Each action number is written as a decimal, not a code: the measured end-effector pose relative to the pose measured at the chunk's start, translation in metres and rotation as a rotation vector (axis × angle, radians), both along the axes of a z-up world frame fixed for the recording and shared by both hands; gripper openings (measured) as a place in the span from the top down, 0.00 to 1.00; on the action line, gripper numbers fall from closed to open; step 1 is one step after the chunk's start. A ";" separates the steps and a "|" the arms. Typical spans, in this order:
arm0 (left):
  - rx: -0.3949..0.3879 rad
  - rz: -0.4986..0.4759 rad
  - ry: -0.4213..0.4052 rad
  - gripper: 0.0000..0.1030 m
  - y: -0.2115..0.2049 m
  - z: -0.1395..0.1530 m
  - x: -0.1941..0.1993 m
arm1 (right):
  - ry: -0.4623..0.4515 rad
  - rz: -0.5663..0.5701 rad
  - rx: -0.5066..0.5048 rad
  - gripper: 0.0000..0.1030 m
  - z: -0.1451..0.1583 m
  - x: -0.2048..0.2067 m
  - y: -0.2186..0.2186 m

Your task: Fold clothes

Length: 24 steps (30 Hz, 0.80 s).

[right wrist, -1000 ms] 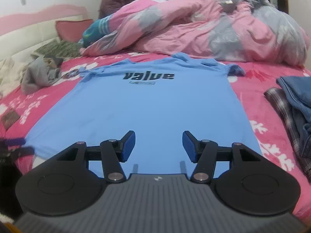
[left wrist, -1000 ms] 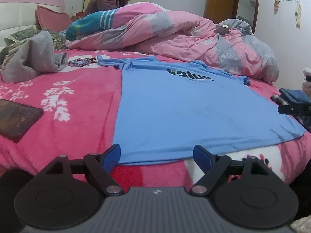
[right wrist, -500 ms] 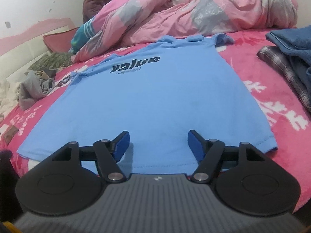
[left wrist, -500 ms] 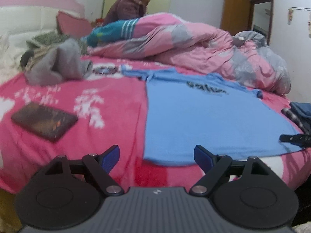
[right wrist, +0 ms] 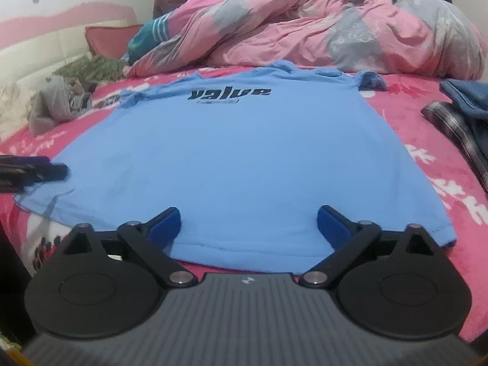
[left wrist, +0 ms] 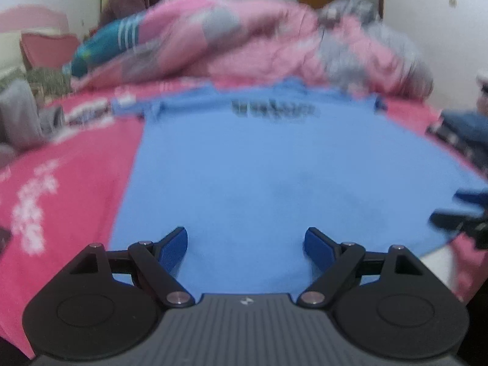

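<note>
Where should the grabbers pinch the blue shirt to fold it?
Probably the blue T-shirt at its bottom hem corners, from the near bed edge. It lies flat, print up, hem closest. The left gripper and right gripper, jaws opening, hold nothing.

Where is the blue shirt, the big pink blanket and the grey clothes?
blue shirt [right wrist: 244, 158]: right wrist view, middle of its body.
pink blanket [right wrist: 289, 30]: right wrist view, crumpled top.
grey clothes [right wrist: 50, 103]: right wrist view, heap's middle.

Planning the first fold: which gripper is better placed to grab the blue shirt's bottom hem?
Right. The right gripper, jaws opening, straddles the blue shirt just above its hem with nothing pinched. The left gripper, also opening, sits over the hem's left corner, its view motion-blurred.
</note>
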<state>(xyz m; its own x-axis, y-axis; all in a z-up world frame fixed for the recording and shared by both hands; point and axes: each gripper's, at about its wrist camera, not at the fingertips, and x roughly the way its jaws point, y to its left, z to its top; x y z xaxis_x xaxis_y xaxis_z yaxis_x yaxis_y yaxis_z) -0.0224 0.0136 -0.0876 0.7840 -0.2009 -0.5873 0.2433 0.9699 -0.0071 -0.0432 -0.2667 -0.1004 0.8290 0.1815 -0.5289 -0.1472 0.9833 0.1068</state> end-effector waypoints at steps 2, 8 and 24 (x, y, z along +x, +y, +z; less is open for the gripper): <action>-0.010 0.005 -0.022 0.13 0.002 -0.003 -0.005 | 0.005 -0.006 -0.024 0.01 0.000 -0.001 0.005; -0.024 -0.005 -0.030 0.10 0.005 -0.006 -0.007 | 0.042 -0.041 -0.047 0.01 0.011 -0.013 0.014; -0.011 0.004 0.053 0.00 0.003 -0.001 0.002 | 0.107 -0.147 -0.026 0.01 0.015 0.054 0.016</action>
